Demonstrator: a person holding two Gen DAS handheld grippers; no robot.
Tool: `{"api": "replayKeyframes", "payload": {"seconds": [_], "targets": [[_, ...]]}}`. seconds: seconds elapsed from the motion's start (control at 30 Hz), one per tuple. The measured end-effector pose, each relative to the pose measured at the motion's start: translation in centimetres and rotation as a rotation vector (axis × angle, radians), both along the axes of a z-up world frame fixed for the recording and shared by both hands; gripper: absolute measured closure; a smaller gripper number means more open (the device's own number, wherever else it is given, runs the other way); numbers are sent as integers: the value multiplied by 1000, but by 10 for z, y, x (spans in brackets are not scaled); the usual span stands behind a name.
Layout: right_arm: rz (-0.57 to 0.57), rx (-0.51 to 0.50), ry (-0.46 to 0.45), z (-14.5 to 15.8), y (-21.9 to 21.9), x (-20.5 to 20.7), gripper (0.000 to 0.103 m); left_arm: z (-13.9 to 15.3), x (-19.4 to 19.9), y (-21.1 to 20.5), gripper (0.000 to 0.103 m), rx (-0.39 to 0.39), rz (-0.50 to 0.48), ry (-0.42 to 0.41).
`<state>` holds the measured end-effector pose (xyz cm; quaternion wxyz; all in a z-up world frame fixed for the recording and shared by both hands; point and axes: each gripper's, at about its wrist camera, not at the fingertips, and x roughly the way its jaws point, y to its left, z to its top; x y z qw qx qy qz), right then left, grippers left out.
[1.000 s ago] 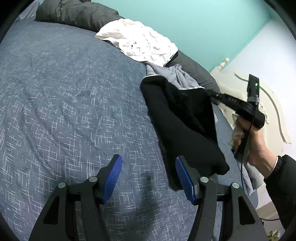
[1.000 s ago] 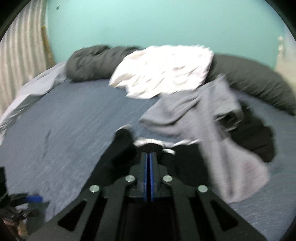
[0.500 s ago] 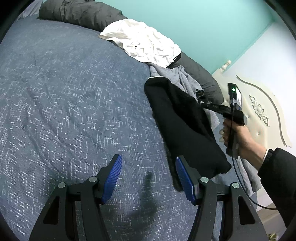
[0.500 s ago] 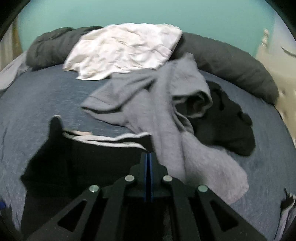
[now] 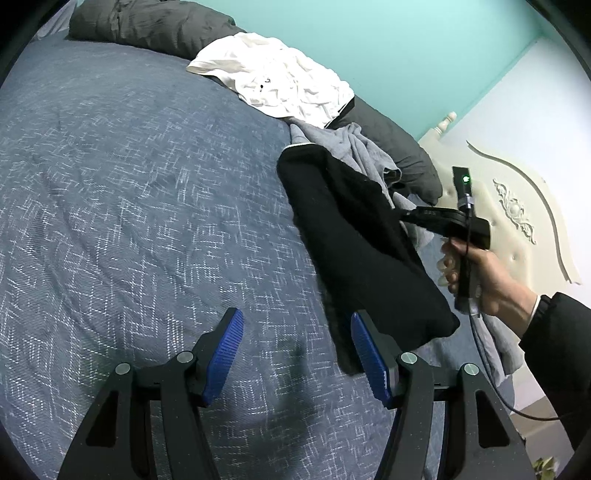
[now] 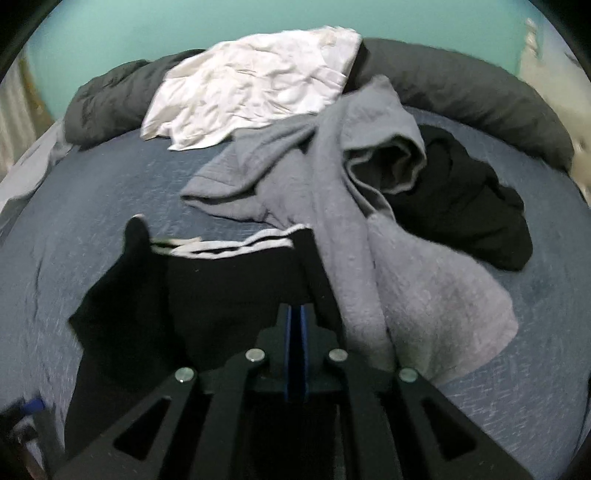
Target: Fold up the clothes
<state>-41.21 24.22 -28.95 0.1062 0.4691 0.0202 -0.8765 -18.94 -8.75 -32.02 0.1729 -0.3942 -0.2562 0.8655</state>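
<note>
Left wrist view: no basket, bin or other container is being shown, so the clothes are simply being carried by the blue bedspread (image 5: pixel 122 206). A wide stretch of bare spread is being left open ahead and to the left of the left gripper (image 5: pixel 297 356), right up to the dark grey bolster (image 5: pixel 147 26) along the far edge under the teal wall. That claw is being held well apart, blue pads clear, nothing between them; its right pad is sitting just beside the hanging end of the black garment (image 5: pixel 354 236).

Off to the right, the right gripper (image 5: pixel 406 216) is being held in a hand (image 5: pixel 480 277), a dark sleeve showing behind the wrist, and the cream headboard (image 5: pixel 517 206) is standing close beyond it.

Right wrist view: the right gripper's pads (image 6: pixel 295 347) are being pressed nearly together, with black cloth (image 6: pixel 207 295) pinched at them and its white-striped edge lying just ahead. A grey garment (image 6: pixel 354 192) is being left crumpled ahead and to the right, touching the black one; a white garment (image 6: pixel 255 81) is being draped over the bolster farther ahead, and another black piece (image 6: pixel 465 206) is lying to the right.
</note>
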Motion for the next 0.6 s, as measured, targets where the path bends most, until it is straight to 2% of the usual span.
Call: {"api": "replayKeyframes", "payload": {"seconds": [0.07,0.13,0.17,0.3,0.37,0.43,0.5,0.6], "targets": [[-52,-10,-43,-9,5,-10,97,-1,-1,-1,38,4,3,-4],[-94,95,-63,-16,3,-14,97,-2,-1,-2,38,5,3,-8],[-106,113,-51,-14,3,-13,97,-2,-2,-2,37,6,2,-10],[-60,9,48,14,-2,11,97,-1,0,-1,37,5,-1,-10],[21,-57,63,28,-12,29,97,0,1,0,37,2,-3,-6],[127,-125,69,40,-28,47,89,2,1,0,37,0,-3,-2],[211,-179,35,42,-45,57,48,2,1,0,37,0,-2,-2],[300,-145,-1,38,-74,64,46,2,1,-1,36,1,-1,-3]]}}
